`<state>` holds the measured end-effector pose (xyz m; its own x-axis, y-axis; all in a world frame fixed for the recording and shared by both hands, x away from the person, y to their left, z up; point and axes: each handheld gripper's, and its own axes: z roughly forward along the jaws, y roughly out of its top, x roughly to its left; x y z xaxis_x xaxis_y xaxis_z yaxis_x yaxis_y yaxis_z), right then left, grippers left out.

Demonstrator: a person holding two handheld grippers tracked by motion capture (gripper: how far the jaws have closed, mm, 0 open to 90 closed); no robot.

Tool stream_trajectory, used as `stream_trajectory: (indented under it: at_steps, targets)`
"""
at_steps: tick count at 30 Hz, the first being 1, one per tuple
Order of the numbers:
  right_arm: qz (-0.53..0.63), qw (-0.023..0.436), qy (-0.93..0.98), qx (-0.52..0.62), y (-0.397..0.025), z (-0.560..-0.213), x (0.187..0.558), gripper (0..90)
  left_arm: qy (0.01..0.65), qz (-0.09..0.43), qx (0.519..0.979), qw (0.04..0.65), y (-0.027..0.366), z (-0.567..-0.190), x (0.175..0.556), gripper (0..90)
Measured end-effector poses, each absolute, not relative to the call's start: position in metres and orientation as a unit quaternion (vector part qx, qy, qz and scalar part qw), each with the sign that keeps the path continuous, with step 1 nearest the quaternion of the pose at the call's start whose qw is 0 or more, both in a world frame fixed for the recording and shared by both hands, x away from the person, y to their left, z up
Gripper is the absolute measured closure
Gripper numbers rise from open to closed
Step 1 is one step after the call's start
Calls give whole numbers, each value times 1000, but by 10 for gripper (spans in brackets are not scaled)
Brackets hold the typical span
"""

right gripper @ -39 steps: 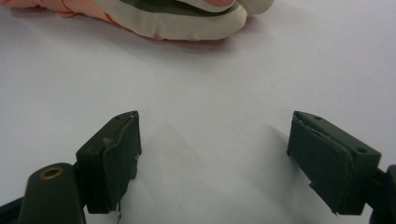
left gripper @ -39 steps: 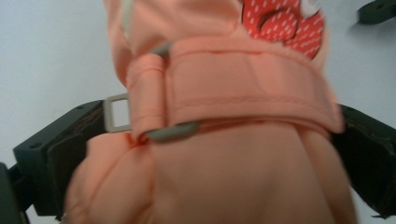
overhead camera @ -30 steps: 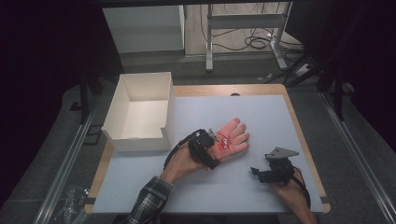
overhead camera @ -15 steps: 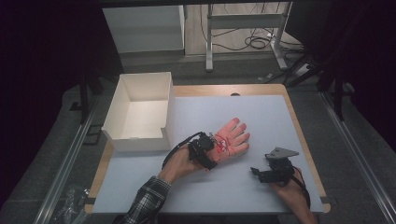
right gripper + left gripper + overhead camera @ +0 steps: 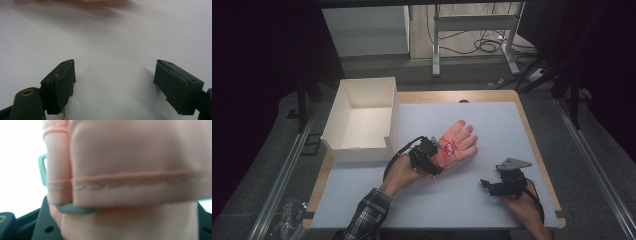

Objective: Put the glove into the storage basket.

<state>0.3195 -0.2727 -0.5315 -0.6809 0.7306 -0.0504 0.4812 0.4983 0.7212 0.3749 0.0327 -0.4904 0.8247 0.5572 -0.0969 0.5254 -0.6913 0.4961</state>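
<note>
A salmon-pink glove (image 5: 455,145) lies flat on the pale table mat (image 5: 492,120), fingers pointing to the far right. My left gripper (image 5: 428,156) sits at the glove's cuff. In the left gripper view the cuff (image 5: 135,165) with its stitched hem is pressed close. What shows of the black jaws stands far apart at the bottom corners, with fabric over the tips. A grey-green loop (image 5: 72,209) lies at the cuff's edge. My right gripper (image 5: 494,186) rests low over bare mat at the front right. It (image 5: 115,82) stands open and holds nothing.
An open white box (image 5: 362,120) stands at the table's left, close to the left hand. The wooden table edge (image 5: 532,135) runs along the right. Beyond the far edge are table legs and cables on the floor.
Hardly anything has moved. The left hand has shifted slightly at the glove's cuff. The glove and the right gripper stay where they were.
</note>
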Motion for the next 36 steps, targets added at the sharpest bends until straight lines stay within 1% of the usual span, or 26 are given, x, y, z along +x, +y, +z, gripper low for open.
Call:
stream_trajectory:
  at_steps: [6, 14, 21, 30, 36]
  targets:
    - [351, 178, 847, 357, -273, -531, 320, 178, 309, 58, 914, 258, 30, -472, 379, 402]
    - [351, 178, 847, 357, -273, -532, 320, 178, 319, 80, 908, 258, 29, -450, 389, 391]
    - [352, 178, 847, 357, -273, -532, 320, 178, 357, 91, 889, 272, 34, -429, 402, 391]
    - [352, 178, 847, 356, -273, -532, 320, 178, 383, 106, 875, 278, 48, -403, 417, 392]
    - [352, 178, 847, 356, -273, -532, 320, 178, 404, 124, 862, 280, 64, -386, 425, 391]
